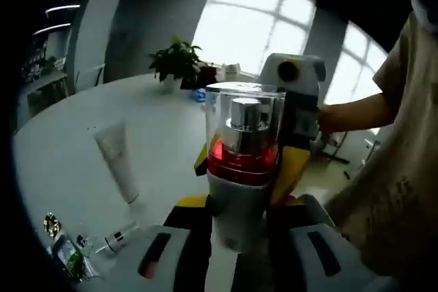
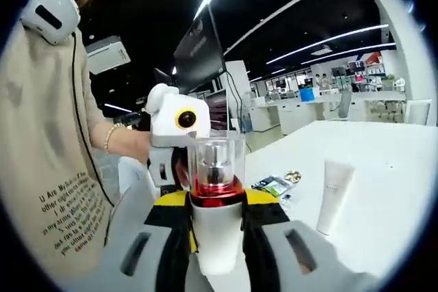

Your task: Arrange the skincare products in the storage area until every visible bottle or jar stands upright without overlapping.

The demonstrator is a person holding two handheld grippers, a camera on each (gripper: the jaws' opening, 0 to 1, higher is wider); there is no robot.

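Note:
A skincare bottle [image 1: 243,158] with a clear cap, a silver pump, a red band and a white body is held up in the air above the white table [image 1: 61,162]. My left gripper [image 1: 236,220] is shut on its white lower body. From the far side, the right gripper's yellow fingers [image 1: 294,169] flank the bottle at its red band. In the right gripper view the same bottle [image 2: 217,169] stands upright between the black pads of my right gripper [image 2: 217,220], which is shut on it. A white tube [image 1: 116,158] lies flat on the table [image 2: 397,169].
Small sachets [image 1: 68,254] and a little vial [image 1: 120,237] lie near the table's edge, also seen as sachets [image 2: 274,184] beside the tube [image 2: 333,193]. A potted plant [image 1: 176,59] stands at the far end. The person [image 2: 48,135] stands close by.

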